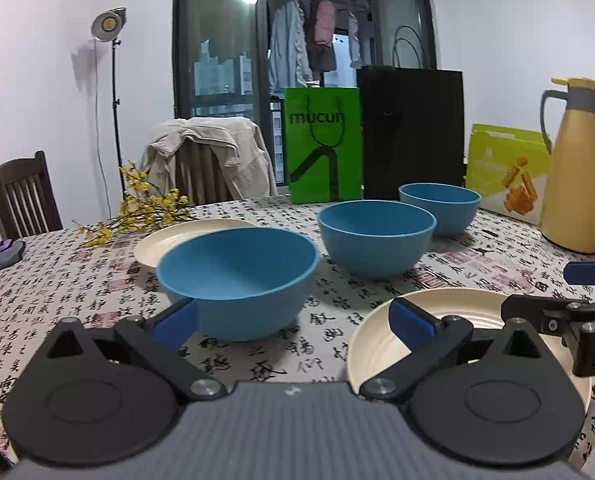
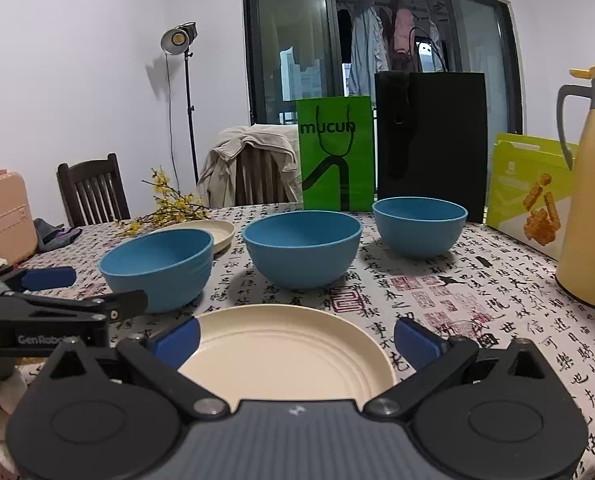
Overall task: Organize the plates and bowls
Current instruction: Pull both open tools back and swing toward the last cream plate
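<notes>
Three blue bowls stand in a row on the patterned tablecloth: near, middle and far. A cream plate lies behind the near bowl. A second cream plate lies at the front. My left gripper is open, its left fingertip beside the near bowl. My right gripper is open, its jaws on either side of the front plate's far part, holding nothing.
At the back of the table stand a green bag, a black bag, a yellow-green box and a yellow thermos. Yellow flowers lie at the back left. Chairs stand behind the table.
</notes>
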Tool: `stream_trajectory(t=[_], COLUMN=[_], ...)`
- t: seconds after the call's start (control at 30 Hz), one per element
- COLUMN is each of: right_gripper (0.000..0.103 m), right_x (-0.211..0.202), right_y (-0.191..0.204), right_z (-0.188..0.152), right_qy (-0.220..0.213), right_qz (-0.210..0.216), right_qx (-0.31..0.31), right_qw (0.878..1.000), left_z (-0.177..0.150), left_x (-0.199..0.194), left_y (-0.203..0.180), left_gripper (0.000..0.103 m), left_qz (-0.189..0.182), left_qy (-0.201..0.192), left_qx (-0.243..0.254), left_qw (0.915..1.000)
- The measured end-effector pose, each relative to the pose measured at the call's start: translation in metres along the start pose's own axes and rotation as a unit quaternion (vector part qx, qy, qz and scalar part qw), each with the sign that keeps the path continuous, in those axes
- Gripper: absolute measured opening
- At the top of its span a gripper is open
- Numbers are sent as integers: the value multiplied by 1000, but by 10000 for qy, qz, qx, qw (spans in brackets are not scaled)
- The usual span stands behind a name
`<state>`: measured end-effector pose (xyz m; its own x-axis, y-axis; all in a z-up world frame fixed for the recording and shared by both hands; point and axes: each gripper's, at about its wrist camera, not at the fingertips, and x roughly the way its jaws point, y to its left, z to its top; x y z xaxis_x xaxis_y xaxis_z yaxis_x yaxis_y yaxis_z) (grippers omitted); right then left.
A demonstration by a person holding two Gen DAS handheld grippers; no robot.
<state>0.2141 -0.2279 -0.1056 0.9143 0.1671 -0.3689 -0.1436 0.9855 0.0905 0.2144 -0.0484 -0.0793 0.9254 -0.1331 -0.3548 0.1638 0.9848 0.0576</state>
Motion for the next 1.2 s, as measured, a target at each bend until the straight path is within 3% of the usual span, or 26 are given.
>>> stream_trajectory(t=[0.63, 1.2], right_gripper=[103, 103], right_x=[19, 25], right_y=[10, 23], right_z=[29, 72], right_qy=[22, 43], right_qz=[247, 554], right_qx=[214, 249], right_qw=[9995, 9981], left_z=[28, 72], left_x=[-12, -14], left_y=[55, 104], left_gripper=[103, 103], left_qz=[162, 52], left_qy=[-113, 121], left_qx=[-495, -791], left_qw=[9986, 9968])
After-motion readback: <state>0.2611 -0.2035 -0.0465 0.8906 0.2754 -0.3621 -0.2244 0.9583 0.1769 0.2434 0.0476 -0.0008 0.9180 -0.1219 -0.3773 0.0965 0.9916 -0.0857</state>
